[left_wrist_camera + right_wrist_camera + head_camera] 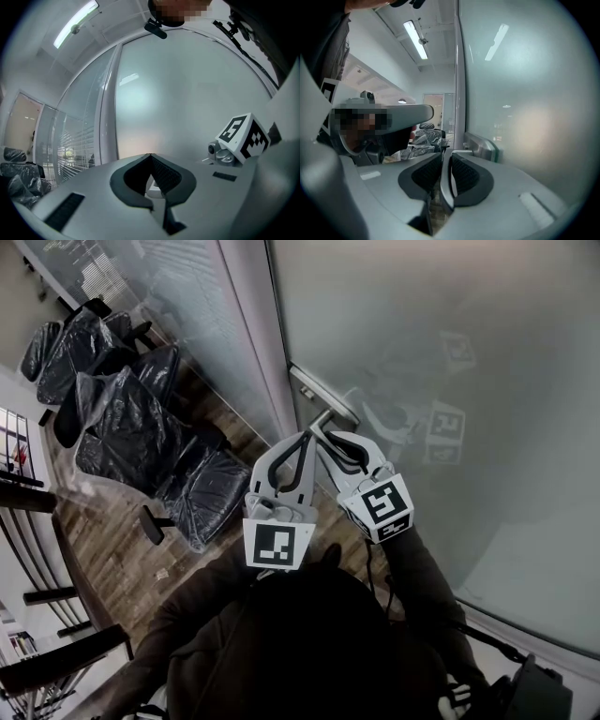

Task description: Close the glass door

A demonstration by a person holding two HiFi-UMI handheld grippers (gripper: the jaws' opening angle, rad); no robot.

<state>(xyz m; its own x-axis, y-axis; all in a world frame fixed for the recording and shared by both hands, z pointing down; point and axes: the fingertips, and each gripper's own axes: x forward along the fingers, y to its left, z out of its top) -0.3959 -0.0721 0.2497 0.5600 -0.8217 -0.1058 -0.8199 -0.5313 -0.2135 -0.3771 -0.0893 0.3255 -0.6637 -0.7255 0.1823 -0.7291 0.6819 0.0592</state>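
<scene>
The frosted glass door point(469, 362) fills the right of the head view, its edge next to a grey frame post point(258, 343). Its metal handle point(323, 401) juts out just above both grippers. My right gripper point(331, 437) is shut on the handle's lever; in the right gripper view the silver lever point(446, 183) runs between the jaws of my right gripper point(445, 153), with the handle plate point(481, 146) beyond. My left gripper point(305, 439) sits beside it, tips touching. In the left gripper view my left gripper point(150, 155) holds a pale piece point(154, 188), apparently the lever's end.
Several office chairs wrapped in black plastic point(131, 418) stand on the wood floor point(122, 559) at left. Glass partitions with blinds point(70, 150) run beyond the post. The right gripper's marker cube point(243, 135) is close to the left gripper. A dark sleeve point(309, 643) fills the bottom.
</scene>
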